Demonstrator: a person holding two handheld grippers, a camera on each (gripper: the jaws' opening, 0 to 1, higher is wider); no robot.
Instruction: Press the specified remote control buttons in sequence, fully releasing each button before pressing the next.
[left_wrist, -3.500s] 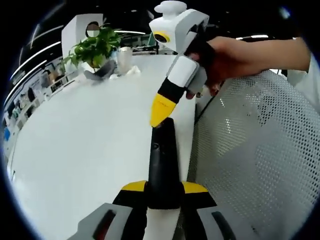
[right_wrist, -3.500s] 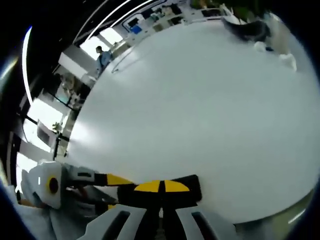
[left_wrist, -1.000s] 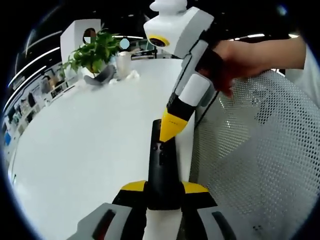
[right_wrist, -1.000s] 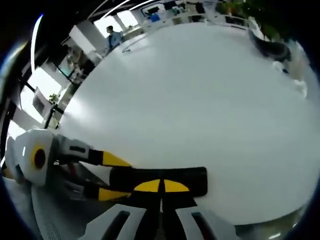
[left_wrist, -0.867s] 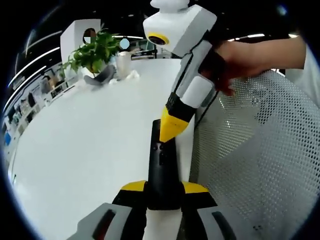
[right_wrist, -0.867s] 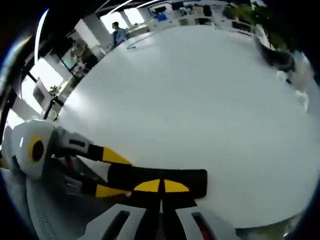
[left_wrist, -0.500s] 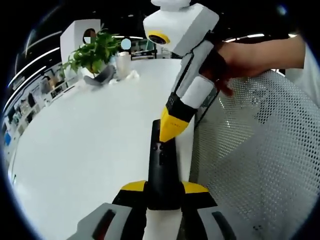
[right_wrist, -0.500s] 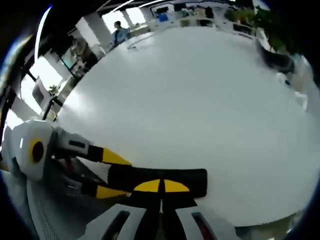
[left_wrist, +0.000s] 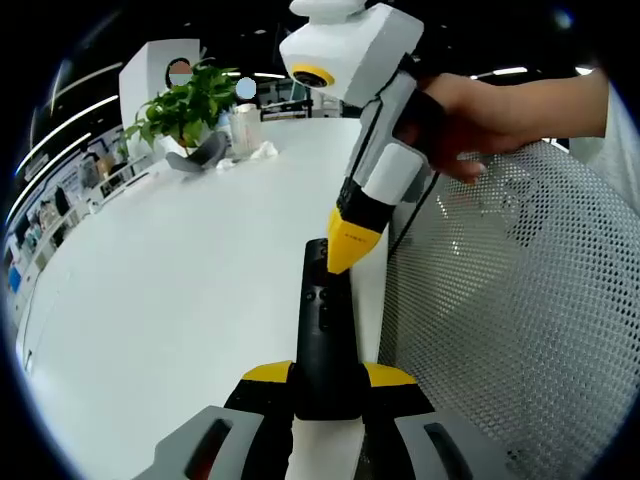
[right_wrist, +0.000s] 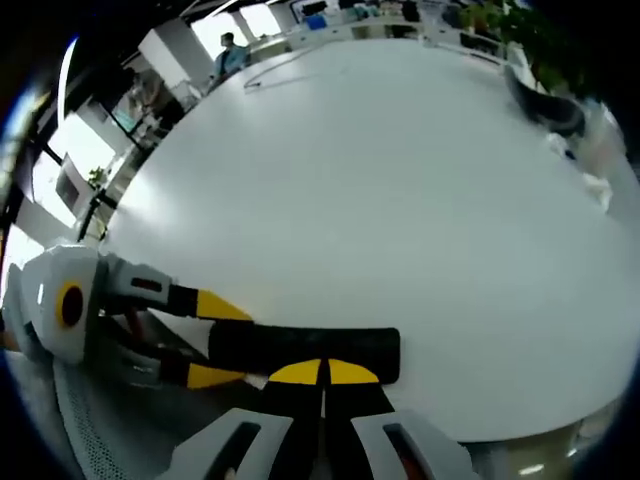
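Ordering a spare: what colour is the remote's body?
Black; the remote shows best in the left gripper view.

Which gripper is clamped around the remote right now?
The left gripper: its jaws flank the black remote. The right gripper, shut, only points its tip at the remote's buttons.

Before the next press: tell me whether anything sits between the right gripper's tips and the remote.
Nothing visible does. In the left gripper view the right gripper has its closed yellow tips right at the far end of the black remote, which the left gripper clamps. The white table around them is bare.

Big white table (left_wrist: 180, 270), potted plant (left_wrist: 185, 100) at far end, mesh chair (left_wrist: 510, 320) beside
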